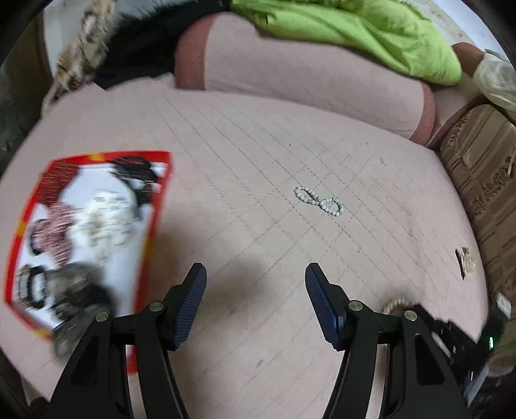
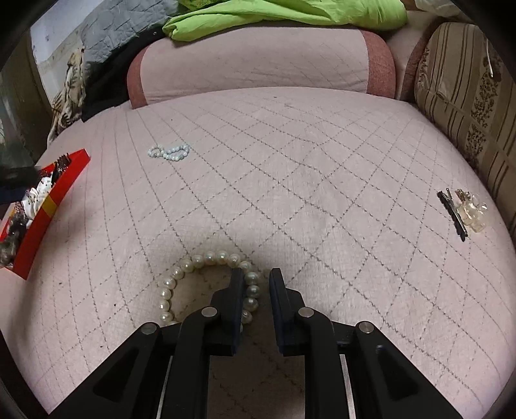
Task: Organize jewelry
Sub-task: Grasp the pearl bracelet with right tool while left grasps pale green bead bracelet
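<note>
A red-rimmed box point(image 1: 90, 232) holding hair ties and other accessories lies at the left on the pink quilted sofa seat; it also shows in the right wrist view point(image 2: 48, 206). A small pearl bracelet point(image 1: 317, 201) lies mid-seat, also in the right wrist view point(image 2: 169, 151). My left gripper point(image 1: 256, 280) is open and empty above the seat. My right gripper point(image 2: 256, 275) is narrowly open, its fingers straddling beads of a large pearl bracelet point(image 2: 193, 274) on the seat. Black hairpins point(image 2: 451, 211) and a clear hair clip point(image 2: 471, 211) lie at the right.
A pink bolster point(image 2: 258, 61) with a green cloth point(image 2: 290, 13) on it lines the back. A striped brown cushion point(image 2: 467, 106) stands at the right. The hairpins also show at the right in the left wrist view point(image 1: 464, 261).
</note>
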